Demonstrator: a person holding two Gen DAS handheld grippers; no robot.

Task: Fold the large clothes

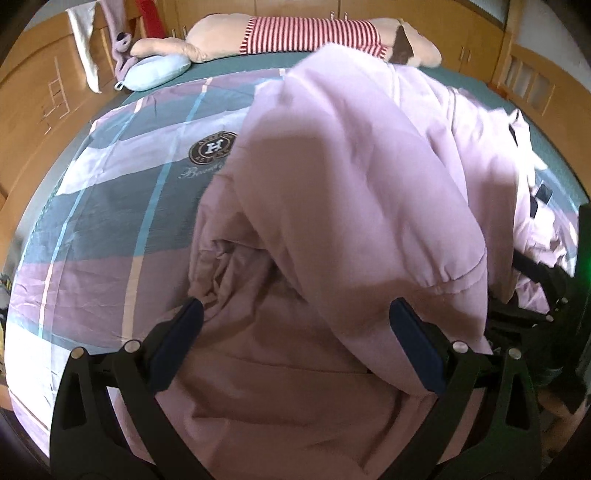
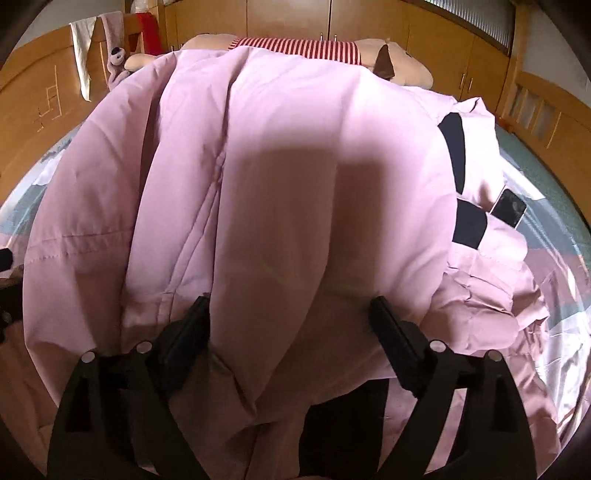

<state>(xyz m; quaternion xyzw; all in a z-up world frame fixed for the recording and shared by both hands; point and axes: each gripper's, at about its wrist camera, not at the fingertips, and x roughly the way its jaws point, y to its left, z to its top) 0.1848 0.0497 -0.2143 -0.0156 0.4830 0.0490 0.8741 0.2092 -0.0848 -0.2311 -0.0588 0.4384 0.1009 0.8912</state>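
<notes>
The pink padded jacket point(image 1: 332, 221) lies bulked across the checked bedspread point(image 1: 110, 206), filling the left wrist view from 12 o'clock down to 6 o'clock and nearly all of the right wrist view; it is spread on the bed, I judge, because a garment this large needs a broad flat surface to be folded on; the left gripper point(image 1: 295, 325) stands with its jaws wide apart over the fabric, a cuffed sleeve point(image 1: 436, 273) draped toward 3 o'clock, gripping nothing; the right gripper point(image 2: 291, 314) is likewise spread wide, a ridge of cloth rising between its fingers but not pinched; both seem poised to take hold of a fold, the cloth bunched rather than flat, so smoothing is likely still due; dark straps point(image 2: 458, 155) and what looks like a phone point(image 2: 509, 210) lie at 3 o'clock in the right wrist view; a striped plush toy point(image 1: 310, 33) rests at 12 o'clock by the wooden cabinets point(image 2: 288, 18); no container is visible, the cabinet doors closed, contents unseen
</notes>
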